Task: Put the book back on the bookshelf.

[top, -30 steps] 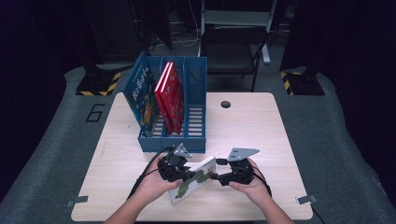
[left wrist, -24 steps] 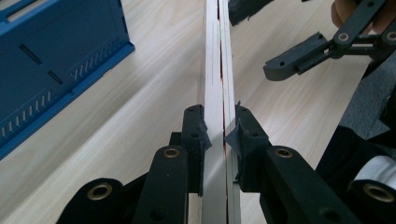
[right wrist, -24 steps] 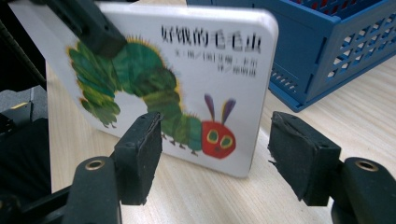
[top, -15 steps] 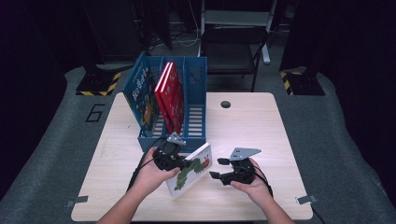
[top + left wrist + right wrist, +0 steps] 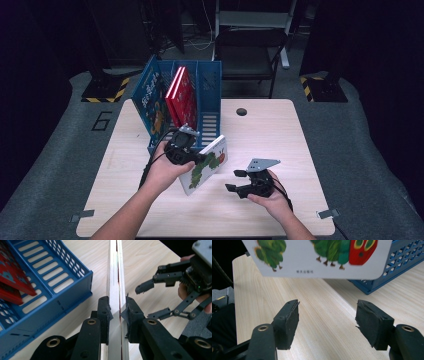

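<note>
A white board book with a green caterpillar on its cover [image 5: 207, 165] hangs tilted above the table, just in front of the blue file rack [image 5: 209, 85]. My left gripper [image 5: 192, 156] is shut on the book; in the left gripper view its pads [image 5: 130, 312] press both sides of the book's edge [image 5: 113, 277]. My right gripper [image 5: 234, 181] rests low on the table to the book's right, jaws open and nothing between them [image 5: 327, 320]. The book's cover [image 5: 317, 257] floats above and beyond those jaws.
The blue file rack holds a blue book [image 5: 152, 102] in its left slot and red books [image 5: 182, 95] in the middle; its right slot is free. A round hole [image 5: 241, 111] marks the wooden table [image 5: 280, 140]. A black chair [image 5: 250, 50] stands behind.
My left gripper has lifted the caterpillar book off the table and carried it up and back toward the rack. The right gripper has stayed where it was.
</note>
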